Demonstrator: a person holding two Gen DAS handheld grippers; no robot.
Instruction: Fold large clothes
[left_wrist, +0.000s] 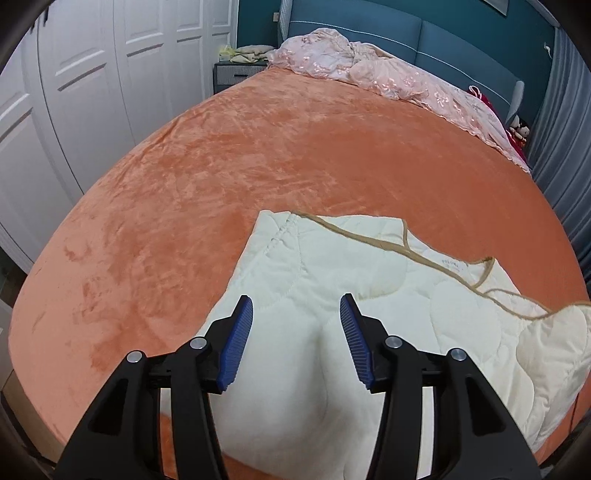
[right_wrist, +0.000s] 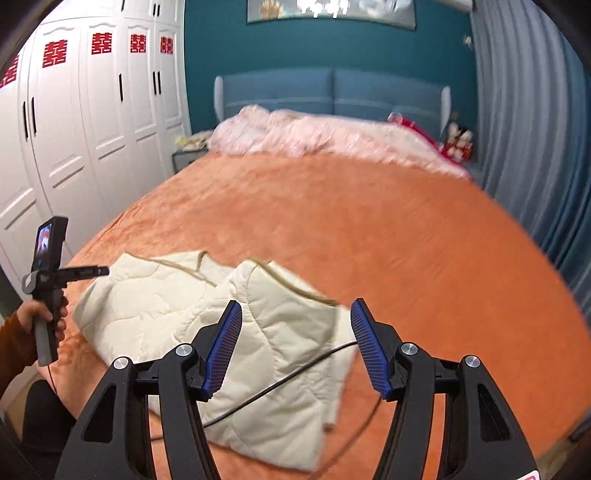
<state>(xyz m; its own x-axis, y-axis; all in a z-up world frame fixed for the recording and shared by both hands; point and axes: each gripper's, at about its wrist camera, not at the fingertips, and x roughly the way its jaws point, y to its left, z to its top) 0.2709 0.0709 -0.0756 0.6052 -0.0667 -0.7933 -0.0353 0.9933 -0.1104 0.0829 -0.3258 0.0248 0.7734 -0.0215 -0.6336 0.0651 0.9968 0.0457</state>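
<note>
Cream quilted garment (right_wrist: 236, 332) lies partly folded near the orange bed's (left_wrist: 258, 166) near edge. We see left gripper (left_wrist: 296, 332) and right gripper (right_wrist: 295, 339) spread, empty. Risk: cable (right_wrist: 280, 384), seemingly draped across it, may snag

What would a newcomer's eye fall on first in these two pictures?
The orange blanket covering the whole bed strikes first. A cream quilted garment lies partly folded on its near end, just beyond the open left hand-held gripper and right hand-held gripper. At the far end, a crumpled pink quilt is heaped against the blue headboard.
</note>
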